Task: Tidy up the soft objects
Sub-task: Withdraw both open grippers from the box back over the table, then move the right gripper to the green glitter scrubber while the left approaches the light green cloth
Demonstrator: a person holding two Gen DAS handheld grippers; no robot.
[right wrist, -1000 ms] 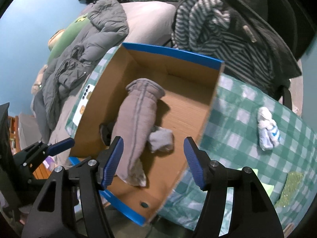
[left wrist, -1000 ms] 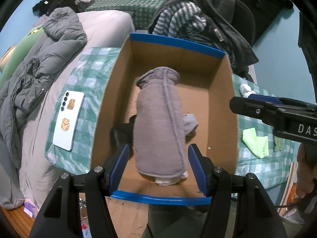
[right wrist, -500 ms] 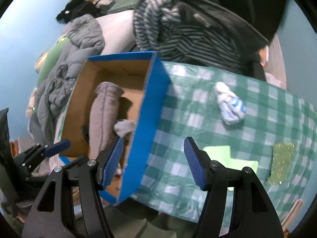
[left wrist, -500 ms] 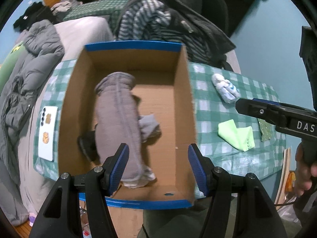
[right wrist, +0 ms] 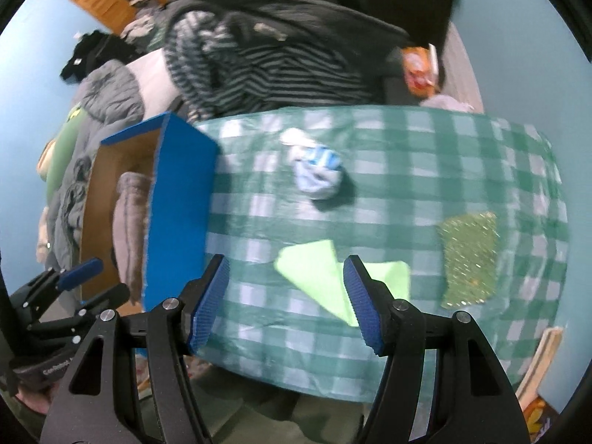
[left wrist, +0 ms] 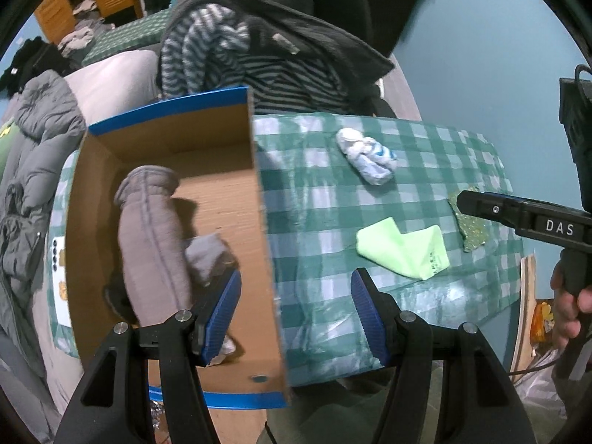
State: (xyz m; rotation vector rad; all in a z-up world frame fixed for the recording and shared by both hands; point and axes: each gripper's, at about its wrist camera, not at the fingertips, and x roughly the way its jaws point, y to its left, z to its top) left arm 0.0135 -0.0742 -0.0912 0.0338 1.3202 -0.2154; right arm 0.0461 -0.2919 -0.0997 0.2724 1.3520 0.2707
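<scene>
A: So what's left on the table (right wrist: 481,140)?

B: Three soft bits on the checked cloth: green cloth (right wrist: 322,277), rolled white-blue socks (right wrist: 316,174), glittery scrubber pad (right wrist: 468,259). Box (left wrist: 166,170) at the table's left end already has the grey towel roll (left wrist: 151,244) + a small grey sock (left wrist: 207,255) inside.

A: Which gripper's nearer the green one?

B: Right gripper (right wrist: 286,301), def. Green cloth lies straight ahead of it, partly framed btwn its fingers, long side running across, left to right. Jaws spread wide, nothing in them.

A: And the left?

B: Left gripper (left wrist: 296,314) straddles the box's right wall, also wide apart, empty. Green cloth (left wrist: 403,249) sits off to its right, farther out.

A: So right hand goes?

B: I'd guess so. It prob needs to drop forward + pinch the near folded edge. Socks are further back, pad's off to the right.
</scene>
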